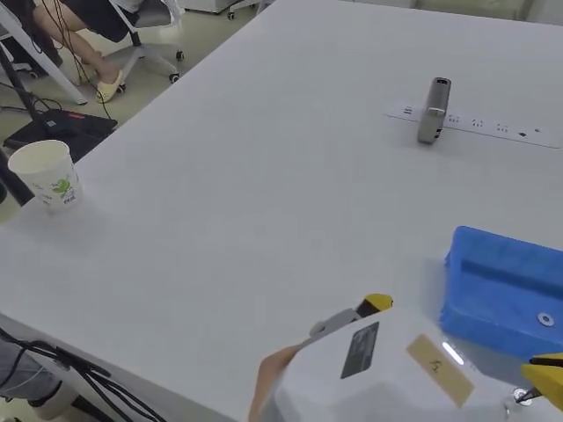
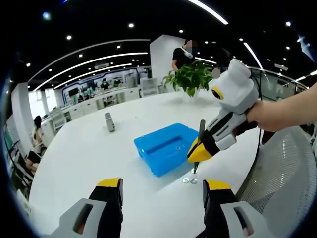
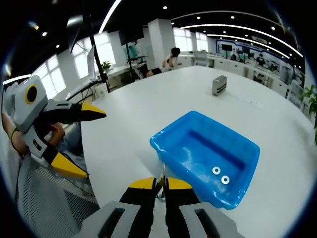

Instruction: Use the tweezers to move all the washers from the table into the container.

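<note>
**Two washers (image 3: 216,170) lie in the blue container (image 3: 174,144)**

The right gripper (image 3: 162,184) clamps the tweezers (image 3: 163,171), their tips over two loose washers (image 2: 186,180) on the table (image 1: 264,176) beside the container. The left gripper (image 2: 163,184) has its jaws apart, empty.

**Count on the bench**

Washers (image 3: 216,170): four in all. Two lie inside the container (image 3: 198,148), and two more washers (image 2: 186,180) lie on the bench (image 1: 264,176) just beside it. One blue container. One pair of tweezers (image 2: 201,128). Two grippers: the left gripper (image 2: 162,196) and the right gripper (image 3: 162,184). One paper cup (image 1: 46,173). One small grey device (image 1: 434,110). One potted plant (image 2: 190,79).
</note>
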